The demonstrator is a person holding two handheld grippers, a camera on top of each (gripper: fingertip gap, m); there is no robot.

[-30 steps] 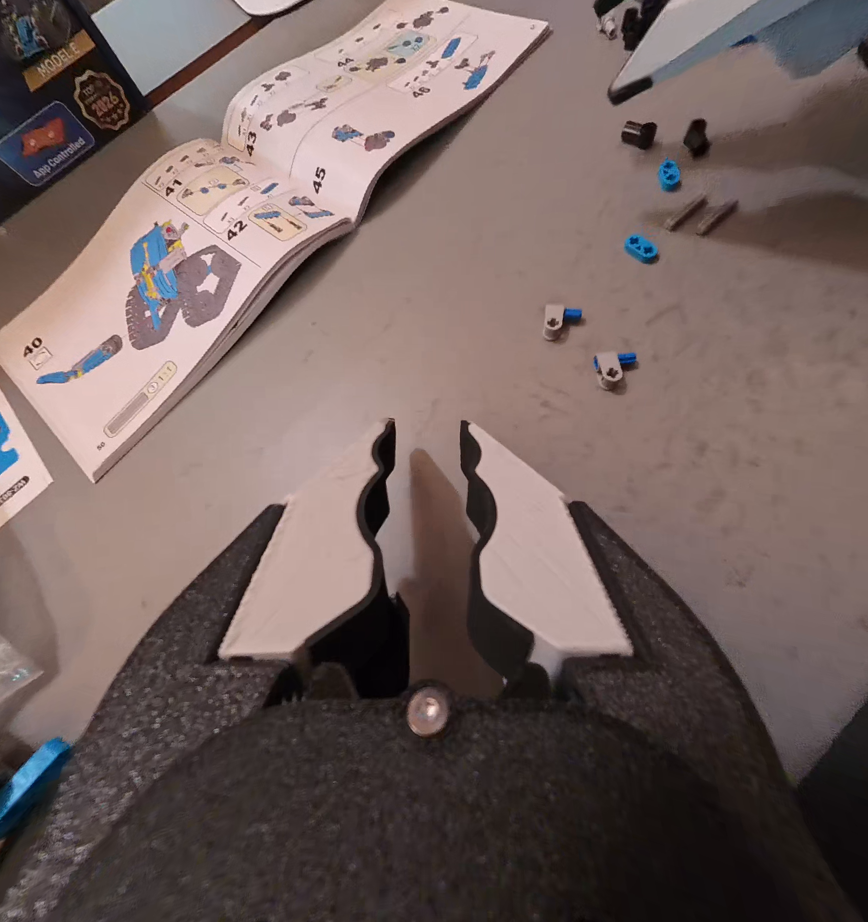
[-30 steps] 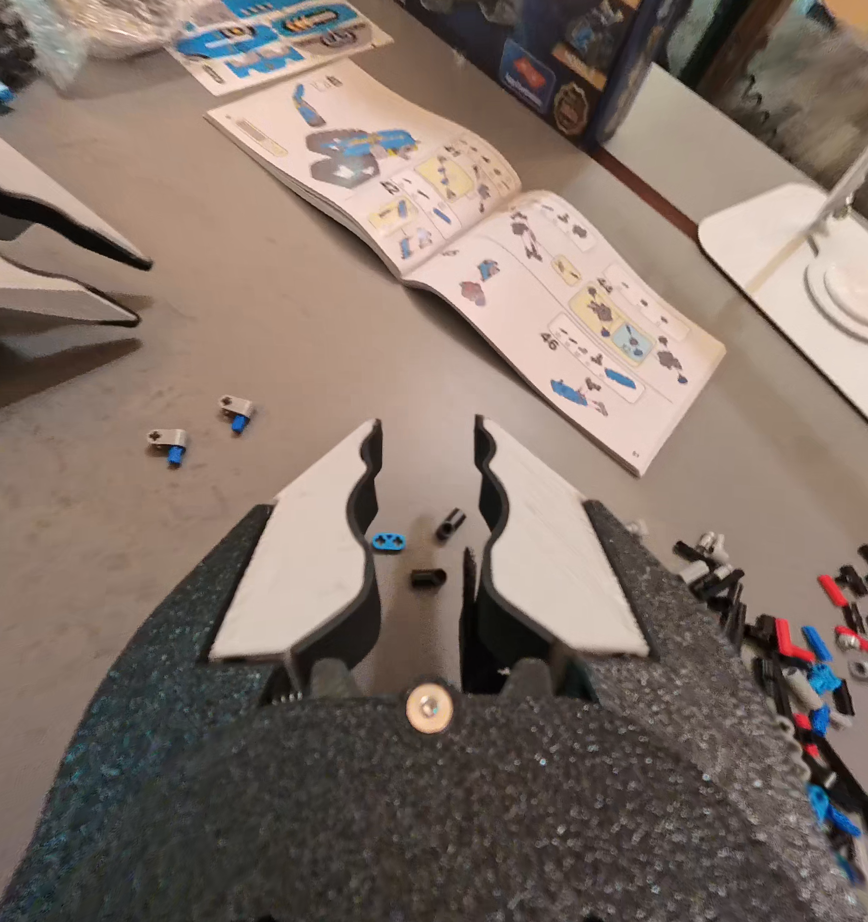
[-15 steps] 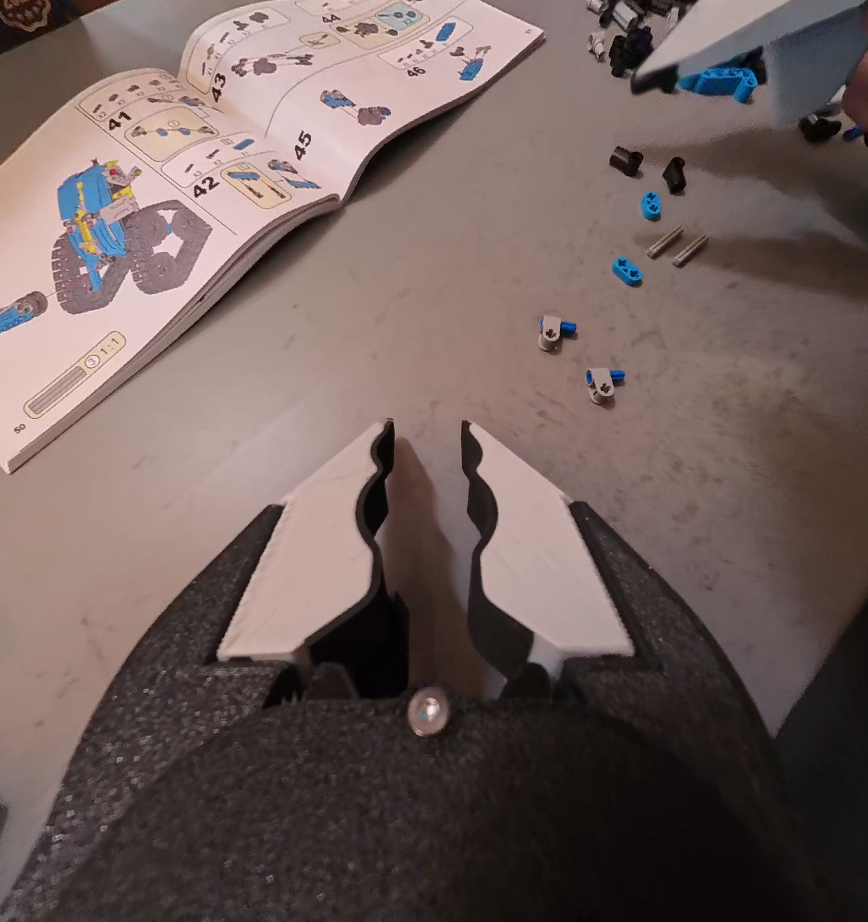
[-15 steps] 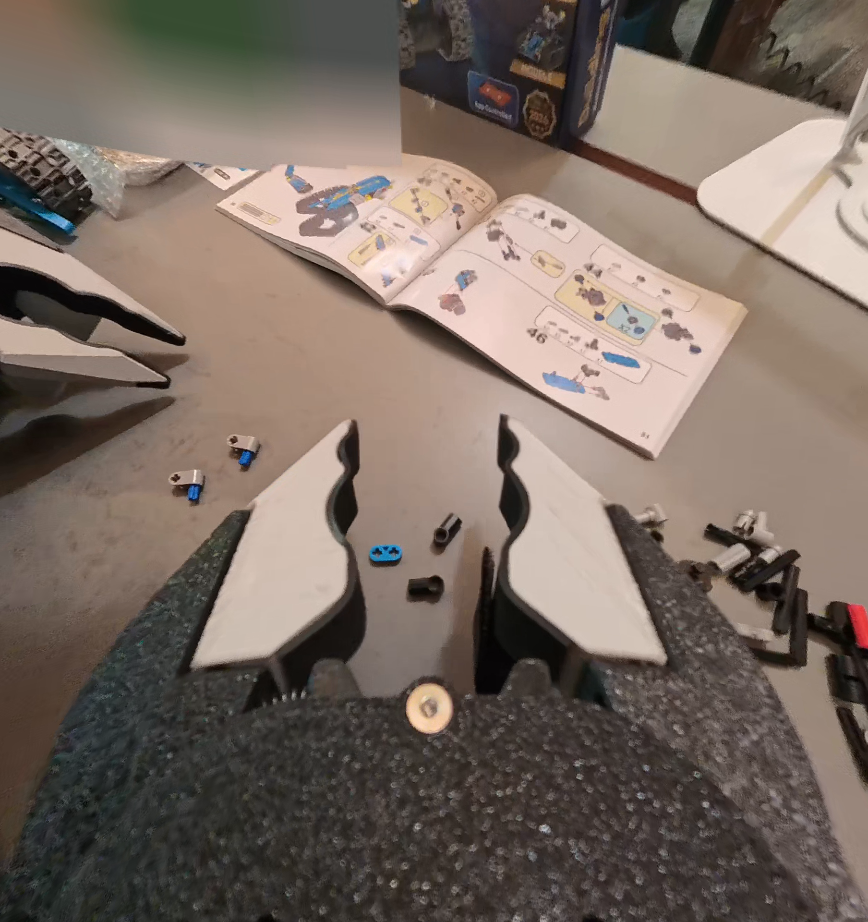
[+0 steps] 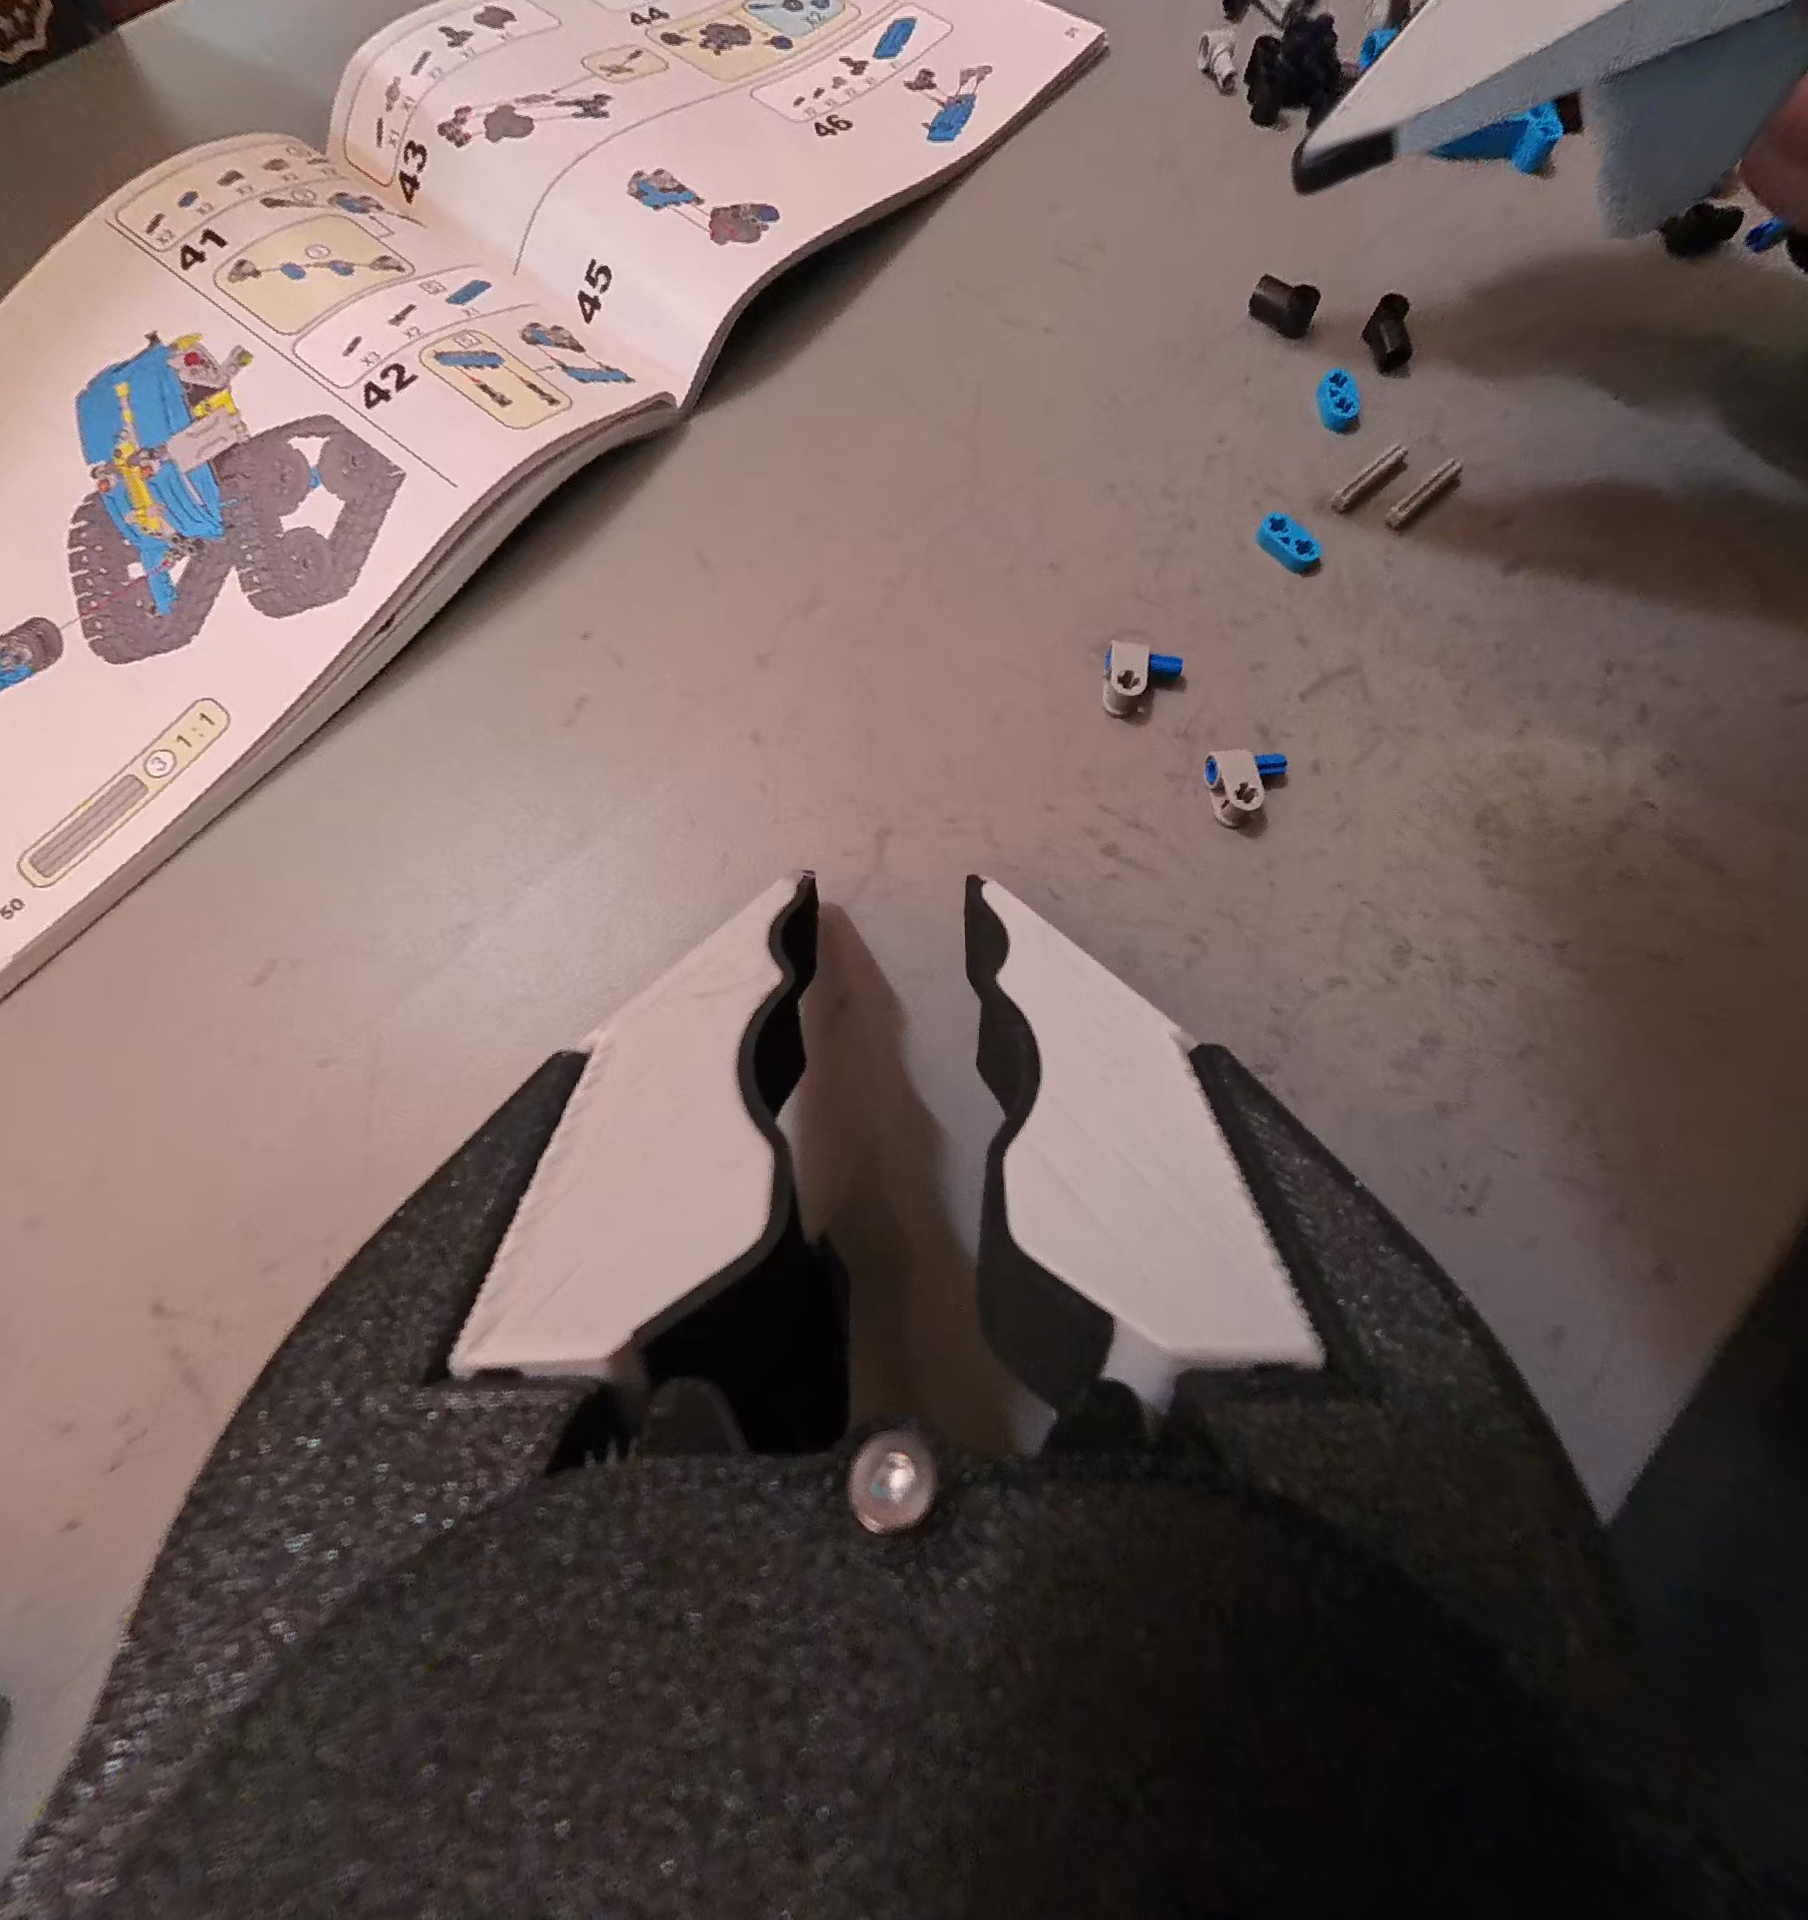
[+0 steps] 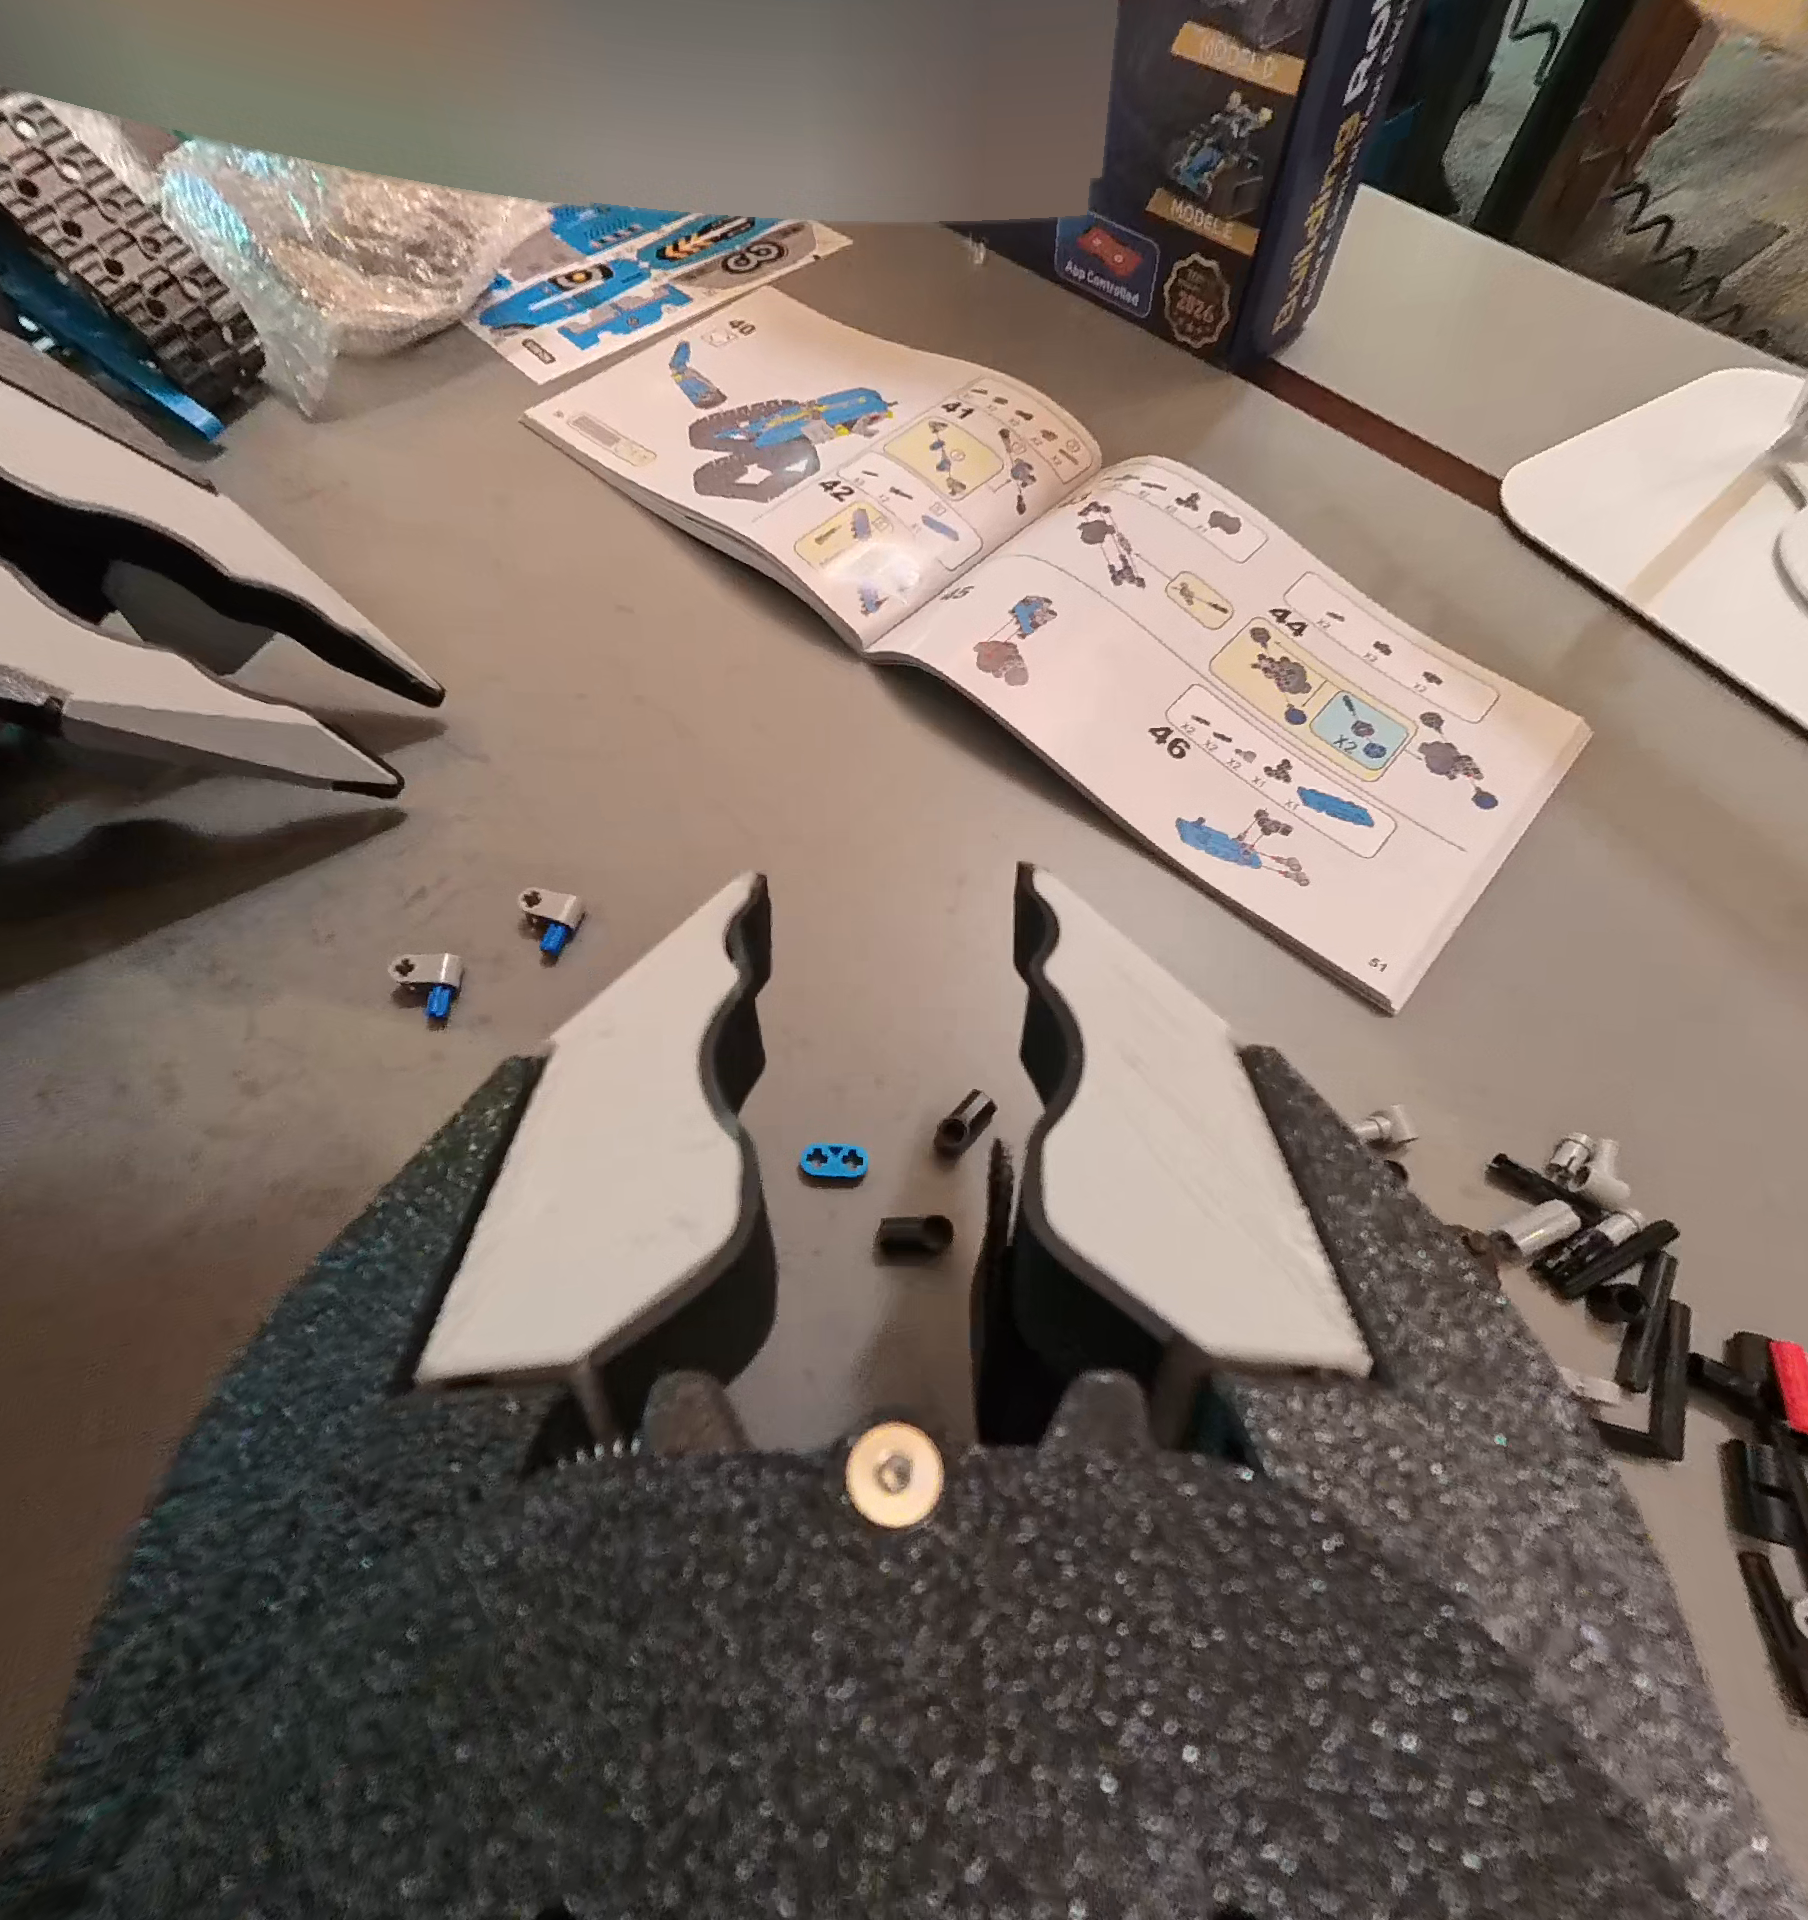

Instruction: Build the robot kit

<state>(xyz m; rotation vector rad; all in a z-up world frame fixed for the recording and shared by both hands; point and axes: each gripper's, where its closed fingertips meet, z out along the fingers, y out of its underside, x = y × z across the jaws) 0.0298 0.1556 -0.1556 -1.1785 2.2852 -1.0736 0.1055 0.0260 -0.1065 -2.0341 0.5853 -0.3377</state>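
R gripper (image 6: 892, 883): fingers spread wide, nothing pinched, hovering just over the tabletop (image 6: 619, 727). Between the fingers, lying loose: blue 2-hole link (image 6: 834, 1161), flat, oval, cross-shaped holes; two short black sleeves (image 6: 964, 1122) (image 6: 914, 1236), the nearer one close to the R finger, not clearly touching.

L gripper (image 5: 889, 883): fingers apart w/ a narrow gap, empty, tips over bare tabletop. Nearest parts: two grey connectors w/ blue pins (image 5: 1139, 675) (image 5: 1238, 784), ahead-right of its tips, apart from them. Beyond those, a 2nd blue link (image 5: 1289, 540), two grey axles (image 5: 1369, 478) (image 5: 1424, 495) side by side, and the link + sleeves under the R gripper.

Around: open manual (image 6: 1035, 644) lying flat past both grippers; sticker sheet (image 6: 651, 281) and dark blue box (image 6: 1222, 177) further back; tracked assy (image 6: 100, 260) and crumpled clear bag (image 6: 360, 249) far left; white base plate (image 6: 1658, 540) far right; pile of black/grey/red parts (image 6: 1658, 1320) just R of the R gripper.

Vs 0.5 s ago: R fingers look about as wide, much wider than 1 s ago. R cam has pitched up a bit, so more of the box and the tracked assy is in view. L gripper's gap unchanged; it has crept fwd, manual and loose parts sit slightly nearer. Parts on the tabletop haven't moved.
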